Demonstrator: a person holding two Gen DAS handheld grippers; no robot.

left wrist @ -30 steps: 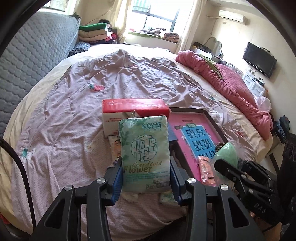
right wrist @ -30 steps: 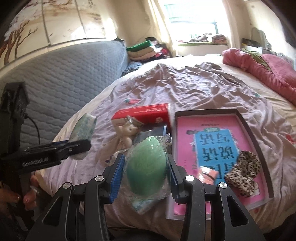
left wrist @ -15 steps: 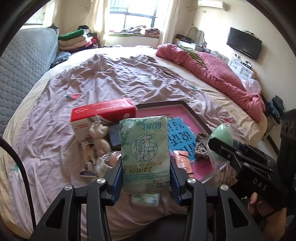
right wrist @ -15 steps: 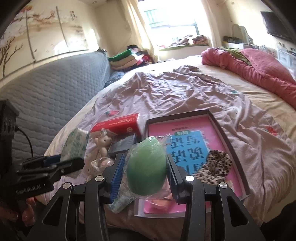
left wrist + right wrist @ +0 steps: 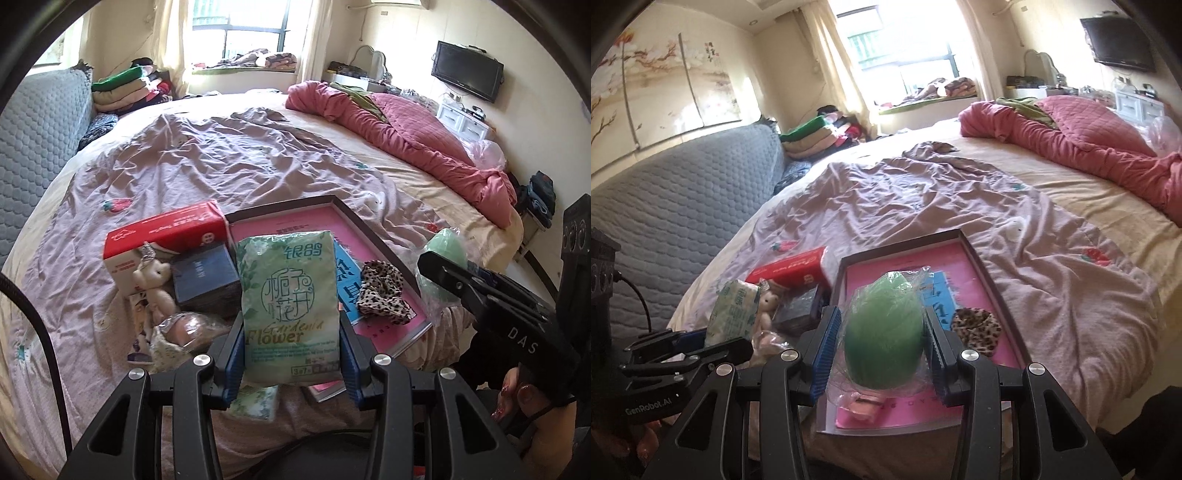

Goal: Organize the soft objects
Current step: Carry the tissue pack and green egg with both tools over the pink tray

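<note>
- We see a bright window (image 5: 905, 62) w/ curtains behind the bed (image 5: 258, 155)
- Grey quilted headboard (image 5: 676, 206) on left
- TV (image 5: 467, 75) on right wall

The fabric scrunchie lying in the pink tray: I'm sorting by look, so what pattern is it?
Leopard print, dark spots on tan and cream fabric scrunchie; clearest in the left wrist view.

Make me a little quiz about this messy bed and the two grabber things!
1. True or false: the left gripper holds a green-and-white tissue packet.
2. What does the right gripper hold: A, a red tissue box; B, a green egg-shaped sponge in clear wrap; C, a small white teddy bear?
3. Fill in: the leopard-print scrunchie lies in the dark-rimmed ____ tray.

Key: 1 true; 2 B; 3 pink.
</note>
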